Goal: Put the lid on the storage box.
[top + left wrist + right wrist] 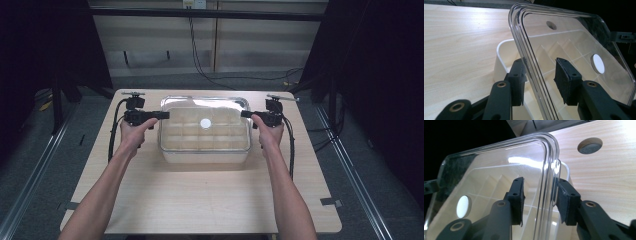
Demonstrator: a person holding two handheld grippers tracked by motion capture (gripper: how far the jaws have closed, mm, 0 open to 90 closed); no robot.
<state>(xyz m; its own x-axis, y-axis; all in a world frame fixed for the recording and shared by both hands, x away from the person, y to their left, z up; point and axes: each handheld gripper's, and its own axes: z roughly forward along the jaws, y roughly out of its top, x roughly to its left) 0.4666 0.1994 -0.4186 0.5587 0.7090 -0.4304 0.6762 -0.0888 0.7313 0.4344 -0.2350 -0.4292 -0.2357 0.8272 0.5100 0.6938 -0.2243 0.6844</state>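
Observation:
A clear plastic lid point(204, 106) with a white round disc point(205, 123) at its middle sits over a white box point(205, 156) split into several compartments, at the back middle of the table. My left gripper point(165, 115) is at the lid's left edge. In the left gripper view the lid's rim point(530, 67) runs between the pads point(517, 82) with a gap on one side, so this gripper is open. My right gripper point(245, 114) is at the lid's right edge. Its pads point(566, 202) stand on either side of the rim point(549, 182) without pinching it, so it is open too.
The light wooden table point(200, 200) has a round hole point(589, 145) near the box's far right corner. Cables trail from both grippers over the table's sides. Dark curtains flank the table, and a wall with hanging cables stands behind it.

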